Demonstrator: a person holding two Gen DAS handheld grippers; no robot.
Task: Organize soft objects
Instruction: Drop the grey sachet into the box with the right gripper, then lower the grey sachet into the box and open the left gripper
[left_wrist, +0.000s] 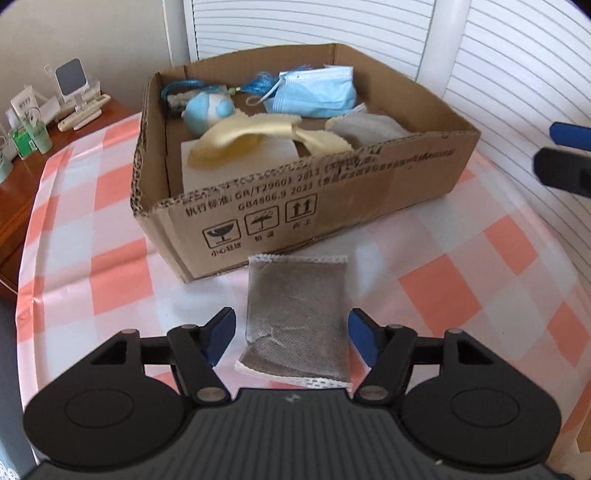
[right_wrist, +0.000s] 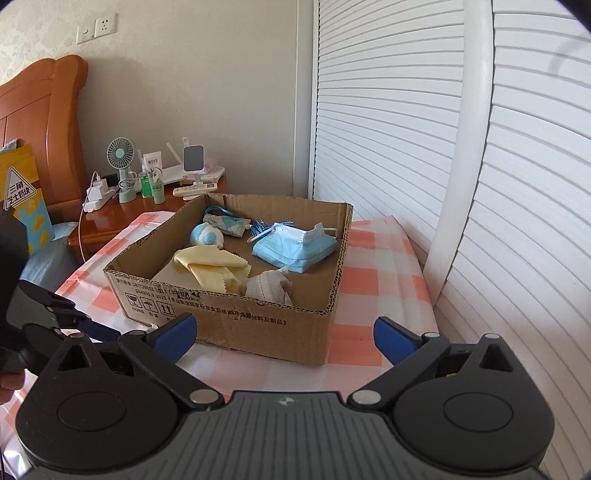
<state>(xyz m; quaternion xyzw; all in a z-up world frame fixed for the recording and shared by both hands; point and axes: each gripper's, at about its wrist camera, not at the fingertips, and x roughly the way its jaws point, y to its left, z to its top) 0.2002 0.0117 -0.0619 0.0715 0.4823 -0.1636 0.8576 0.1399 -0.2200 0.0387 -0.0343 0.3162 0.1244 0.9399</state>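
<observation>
A grey mesh pouch (left_wrist: 295, 314) with white lace ends lies flat on the checked tablecloth, just in front of the cardboard box (left_wrist: 351, 188). My left gripper (left_wrist: 291, 321) is open and straddles the pouch, with a blue pad on each side and a gap to both. Inside the box lie a blue face mask (left_wrist: 314, 92), a yellow cloth (left_wrist: 258, 129), a pale blue round plush (left_wrist: 207, 110) and a grey lace sachet (left_wrist: 365, 125). My right gripper (right_wrist: 285, 325) stands wide open before the box's front wall (right_wrist: 258, 328), holding nothing.
The box sits on a table with a pink and white checked cloth (right_wrist: 373, 291). White louvred doors (right_wrist: 406, 147) close off the right side. A wooden nightstand (right_wrist: 122, 218) with a small fan (right_wrist: 120, 155) and a remote control stands behind on the left, beside a bed headboard.
</observation>
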